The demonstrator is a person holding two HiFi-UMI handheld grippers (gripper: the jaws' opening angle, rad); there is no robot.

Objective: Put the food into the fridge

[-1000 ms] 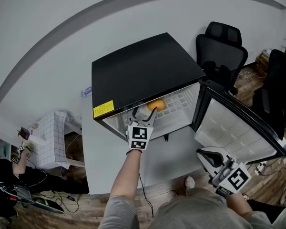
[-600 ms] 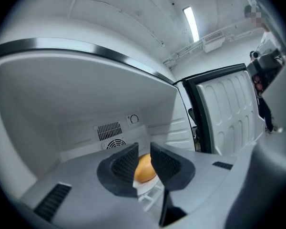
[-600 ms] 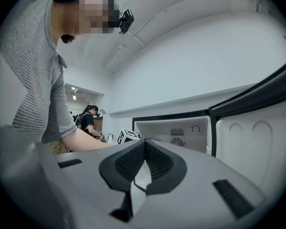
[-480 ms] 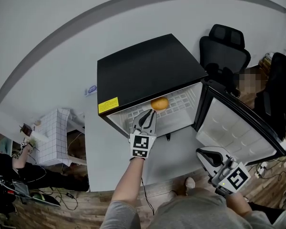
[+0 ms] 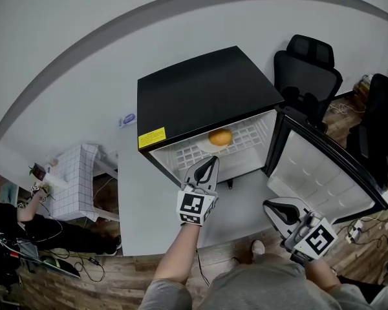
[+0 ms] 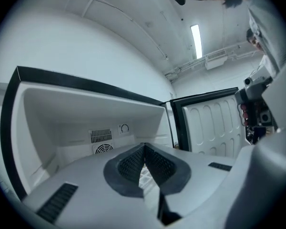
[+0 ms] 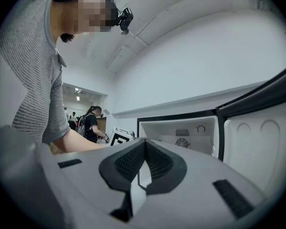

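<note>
A black mini fridge [image 5: 200, 92] stands with its door [image 5: 323, 173] swung open to the right. An orange fruit [image 5: 220, 137] lies alone on the white wire shelf inside. My left gripper [image 5: 211, 161] hovers just outside the fridge opening, below the fruit, shut with nothing between its pads. In the left gripper view the closed left gripper [image 6: 144, 147] points into the white fridge interior [image 6: 86, 113]; the fruit is hidden there. My right gripper [image 5: 271, 206] is low beside the open door, shut and empty. The right gripper view shows the closed right gripper [image 7: 144, 144] aimed at the fridge [image 7: 181, 128].
Two black office chairs [image 5: 304, 66] stand behind and right of the fridge. A white grid-patterned stand [image 5: 74, 186] sits to the left, with a seated person [image 5: 13, 231] and cables on the wooden floor. The open door blocks the right side.
My left gripper has let go of the orange fruit, drawn back out of the fridge and shut its jaws. The fruit stays on the shelf. The right gripper has barely moved.
</note>
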